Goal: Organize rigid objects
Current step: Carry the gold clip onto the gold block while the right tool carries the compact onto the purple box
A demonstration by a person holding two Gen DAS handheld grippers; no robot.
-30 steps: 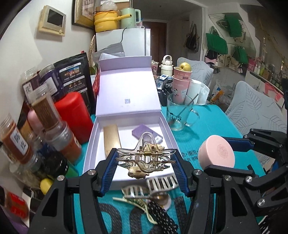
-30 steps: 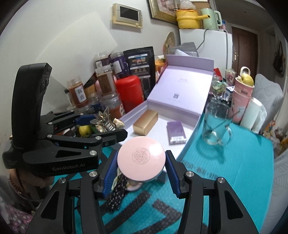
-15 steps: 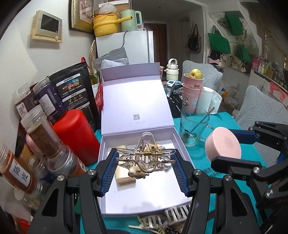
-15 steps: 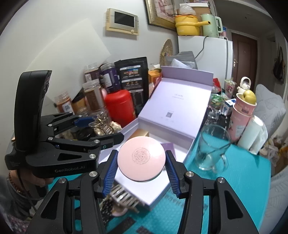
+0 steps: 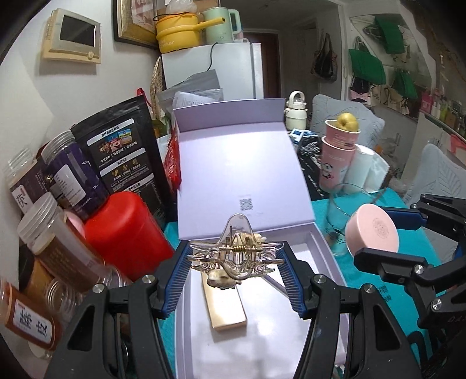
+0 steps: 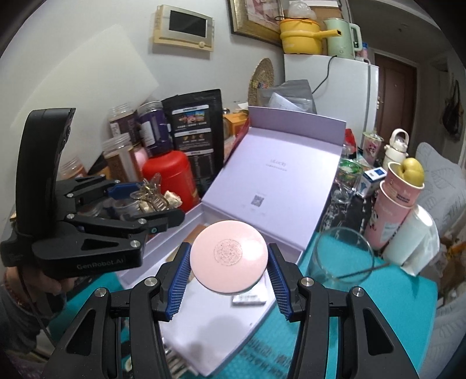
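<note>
Pretty cluttered little room: plain white wall [image 6: 87, 43] on the left with a cream intercom panel [image 6: 184, 27] and a gilt-framed picture [image 6: 253, 20] hung on it. Far back there's a white fridge [image 6: 335, 87] with a yellow pot [image 6: 300, 40] and a pale green kettle [image 6: 342, 39] on top, and a dark brown door [image 6: 399, 96] just right of it. Green bags [image 5: 367, 64] hang on the right wall, and grey leaf-patterned chairs [image 5: 442, 175] sit near the teal-covered table [image 6: 378, 320].

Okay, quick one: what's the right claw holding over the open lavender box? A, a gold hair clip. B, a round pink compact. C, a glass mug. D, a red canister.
B: the right claw has its blue pads pressed on a round pink compact above the lavender box.
</note>
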